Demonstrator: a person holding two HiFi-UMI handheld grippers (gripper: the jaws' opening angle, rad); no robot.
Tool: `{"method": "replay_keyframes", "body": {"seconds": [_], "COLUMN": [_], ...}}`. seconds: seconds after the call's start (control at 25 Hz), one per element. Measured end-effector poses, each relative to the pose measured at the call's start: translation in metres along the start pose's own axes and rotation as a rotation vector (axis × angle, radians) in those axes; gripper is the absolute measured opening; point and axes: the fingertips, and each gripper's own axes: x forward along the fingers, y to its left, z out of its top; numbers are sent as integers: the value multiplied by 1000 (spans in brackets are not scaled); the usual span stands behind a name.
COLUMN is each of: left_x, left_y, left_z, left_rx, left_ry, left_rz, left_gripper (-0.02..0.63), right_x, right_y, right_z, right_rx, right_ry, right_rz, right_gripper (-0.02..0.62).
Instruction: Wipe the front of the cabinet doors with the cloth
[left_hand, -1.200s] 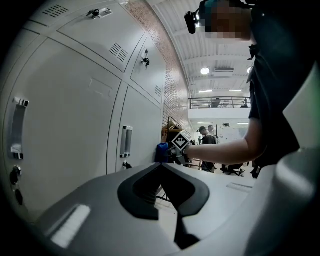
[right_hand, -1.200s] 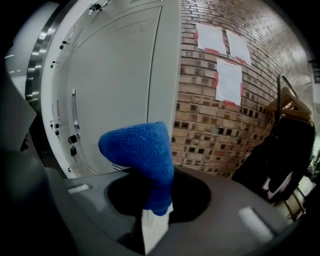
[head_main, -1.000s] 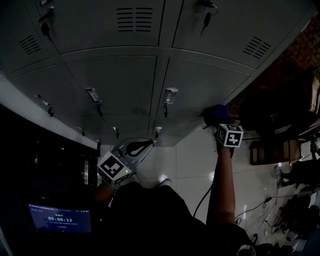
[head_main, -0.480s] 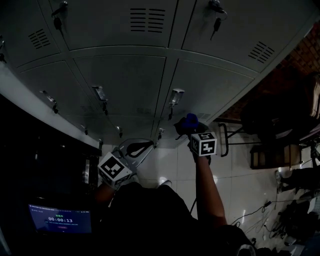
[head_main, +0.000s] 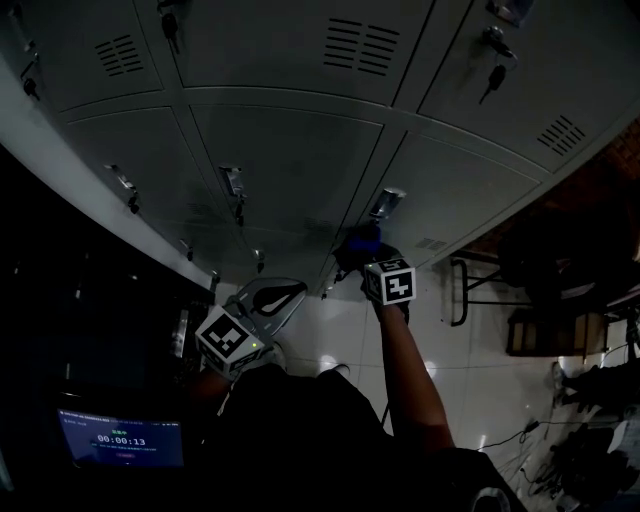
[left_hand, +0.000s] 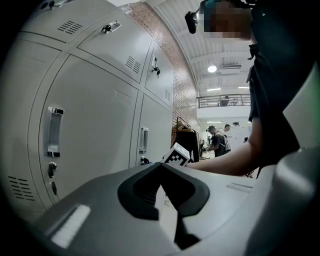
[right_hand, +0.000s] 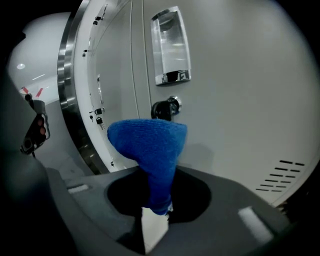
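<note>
Grey metal locker doors (head_main: 290, 160) fill the top of the head view. My right gripper (head_main: 368, 258) is shut on a blue cloth (head_main: 362, 240), which it holds against the lower door just under a recessed handle (head_main: 388, 203). In the right gripper view the cloth (right_hand: 147, 145) sticks up from the closed jaws (right_hand: 159, 207), bunched in front of the door (right_hand: 240, 100), below its handle (right_hand: 171, 47) and beside the key lock (right_hand: 165, 107). My left gripper (head_main: 290, 292) hangs lower, off the doors, shut on nothing (left_hand: 161, 167).
A dark screen with a timer (head_main: 120, 440) sits at the lower left. A chair (head_main: 480, 290) and cables (head_main: 520, 440) are on the white tiled floor (head_main: 330, 330) to the right. People (left_hand: 217, 140) stand far down the hall.
My right gripper has carried the cloth leftward along the lower doors, from the right edge to under the handle. The left gripper has stayed put.
</note>
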Motion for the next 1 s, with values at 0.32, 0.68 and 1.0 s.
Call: {"method": "replay_keyframes", "body": {"seconds": [0.32, 0.68, 1.0], "left_x": [1, 33, 53], "left_y": [8, -6, -21], "left_z": [-1, 2, 10], "left_rx": [-6, 6, 18], "left_ry": [-1, 1, -4], "left_rz": [-7, -81, -117], "left_gripper": [6, 6, 6], "right_x": [-9, -62, -110], "right_y": [-42, -124, -194], "right_z": [-2, -24, -41], "right_rx": [35, 104, 148], "right_ry": [19, 34, 39], "right_rz": [-83, -224, -362], "right_gripper": [80, 80, 80]}}
